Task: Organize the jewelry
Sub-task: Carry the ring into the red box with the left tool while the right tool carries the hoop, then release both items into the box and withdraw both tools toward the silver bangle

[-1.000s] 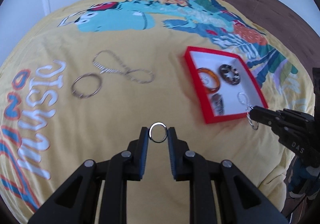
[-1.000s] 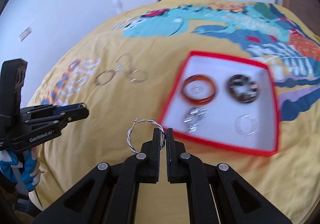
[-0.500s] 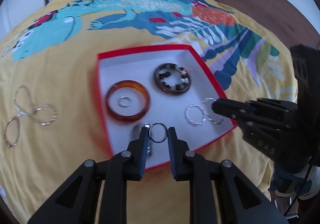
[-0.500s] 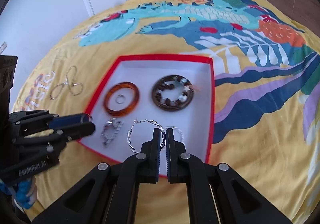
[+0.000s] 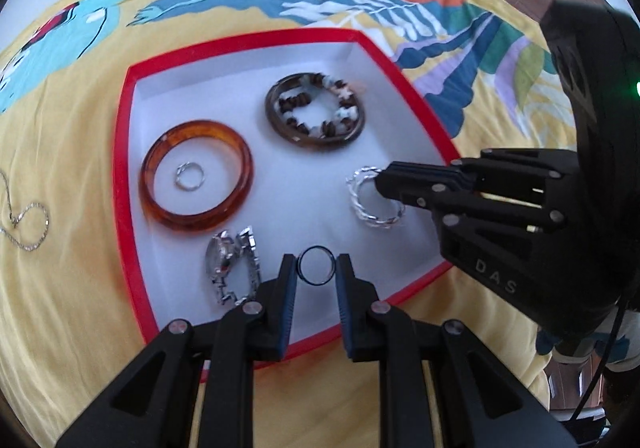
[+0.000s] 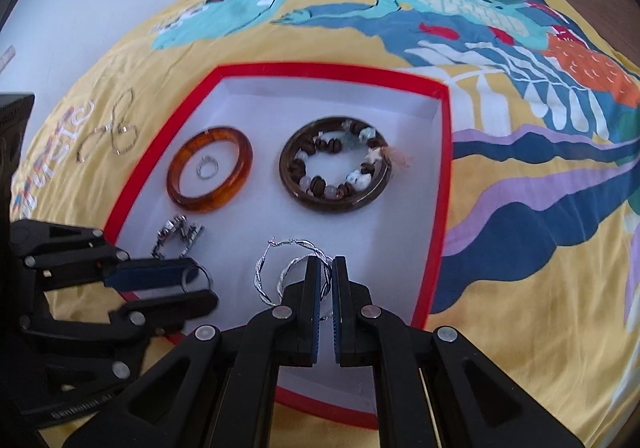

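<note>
A red-rimmed tray with a white floor lies on a yellow printed bedspread. Far left, on the bedspread outside the tray, lies a silver chain. Inside the tray, left to right: an amber bangle lying around a small silver ring; below it, a watch near the front edge; a dark bangle lying around a beaded bracelet.

Left gripper: over the tray's front edge, fingers clamped on a thin dark ring that stands upright between the pads.

Right gripper: over the tray's front right part, fingers nearly together and pinching a twisted silver hoop. In the left wrist view the hoop sits at the tips of this gripper, just above or on the tray floor; which one cannot be told.
</note>
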`<state>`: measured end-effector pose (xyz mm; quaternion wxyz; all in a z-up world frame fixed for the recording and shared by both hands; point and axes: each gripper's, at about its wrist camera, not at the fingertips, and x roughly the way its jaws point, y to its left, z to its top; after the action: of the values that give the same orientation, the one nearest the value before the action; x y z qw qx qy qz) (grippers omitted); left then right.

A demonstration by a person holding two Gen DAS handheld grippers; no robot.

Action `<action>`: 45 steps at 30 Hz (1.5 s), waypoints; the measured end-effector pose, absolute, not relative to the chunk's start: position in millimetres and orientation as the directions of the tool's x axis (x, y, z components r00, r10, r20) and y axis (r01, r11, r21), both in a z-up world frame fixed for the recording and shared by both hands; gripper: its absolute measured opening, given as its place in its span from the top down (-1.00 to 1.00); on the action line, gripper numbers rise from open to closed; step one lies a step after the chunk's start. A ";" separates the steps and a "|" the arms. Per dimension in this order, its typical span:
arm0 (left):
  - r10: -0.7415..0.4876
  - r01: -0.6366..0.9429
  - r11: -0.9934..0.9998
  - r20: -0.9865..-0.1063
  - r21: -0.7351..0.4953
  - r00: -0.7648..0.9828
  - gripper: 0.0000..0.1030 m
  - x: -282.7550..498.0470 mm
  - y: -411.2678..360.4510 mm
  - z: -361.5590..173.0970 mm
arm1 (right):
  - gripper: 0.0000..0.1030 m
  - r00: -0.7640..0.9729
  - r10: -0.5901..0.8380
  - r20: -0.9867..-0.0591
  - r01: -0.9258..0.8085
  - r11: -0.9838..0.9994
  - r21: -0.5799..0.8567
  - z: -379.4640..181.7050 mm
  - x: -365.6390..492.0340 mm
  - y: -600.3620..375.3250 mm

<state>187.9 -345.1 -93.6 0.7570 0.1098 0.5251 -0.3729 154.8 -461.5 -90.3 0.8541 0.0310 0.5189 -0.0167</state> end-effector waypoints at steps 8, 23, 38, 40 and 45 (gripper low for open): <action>-0.425 0.654 0.726 -0.887 -0.213 0.183 0.63 193.2 -336.0 -100.0 | 0.89 0.451 -0.008 -0.892 0.046 0.999 0.014 -94.6 149.7 -461.5; -0.426 0.641 0.736 -0.884 -0.216 0.191 0.52 183.0 -326.6 -77.8 | 0.47 0.506 -0.048 -0.861 0.095 0.995 0.001 -54.4 123.1 -462.1; -0.377 0.567 0.817 -0.839 -0.102 0.393 0.31 133.1 -261.4 11.2 | 0.17 0.611 -0.054 -0.790 0.149 0.988 0.047 22.0 64.3 -439.6; -0.364 0.548 0.832 -0.829 -0.085 0.425 0.30 124.2 -248.9 22.7 | 0.11 0.625 -0.052 -0.779 0.148 0.988 0.052 30.9 55.7 -431.5; -0.332 0.490 0.870 -0.801 -0.056 0.498 0.19 99.7 -212.6 49.9 | 0.03 0.657 -0.039 -0.753 0.136 0.988 0.067 50.0 34.8 -407.8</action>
<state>99.7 -212.6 49.9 0.8609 0.0894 0.4403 -0.2386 34.8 -407.8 50.0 0.9083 0.0588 0.4114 -0.0483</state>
